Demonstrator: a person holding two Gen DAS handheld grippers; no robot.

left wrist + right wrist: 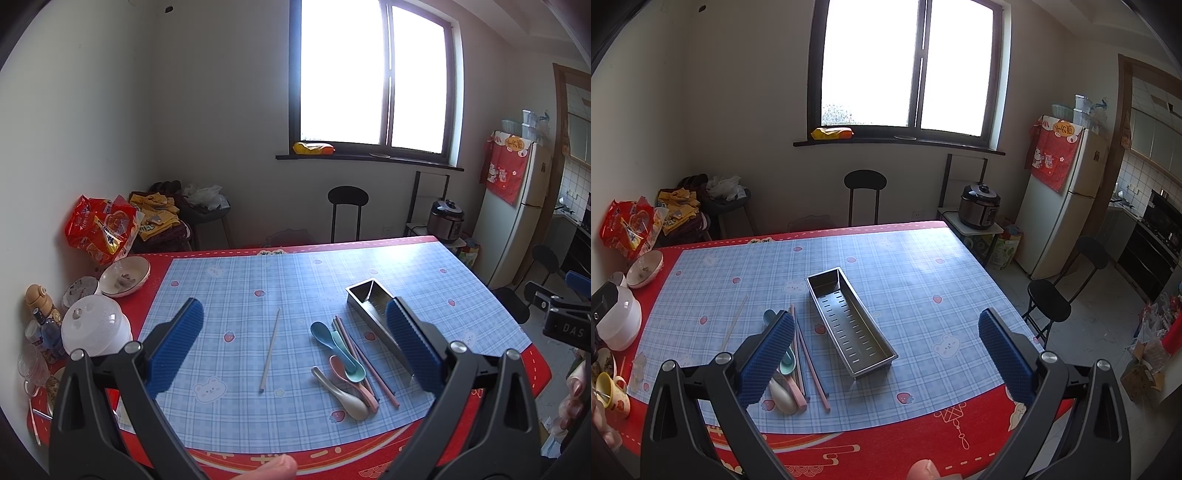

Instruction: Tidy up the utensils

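Note:
A metal utensil tray (849,321) with a slotted bottom stands empty on the blue plaid mat; in the left wrist view the tray (365,297) is partly hidden behind a pad. Left of it lies a pile of pastel spoons (341,363) and pink chopsticks (369,365); the same pile shows in the right wrist view (792,373). A single grey chopstick (270,350) lies apart to the left. My left gripper (295,350) is open above the mat, holding nothing. My right gripper (886,358) is open above the tray's near end, holding nothing.
Bowls (125,277), a white lidded pot (94,325), bottles and a red snack bag (99,229) crowd the table's left edge. A mug (613,393) sits at the near left. Black stools (1049,295) and a fridge (1067,195) stand to the right.

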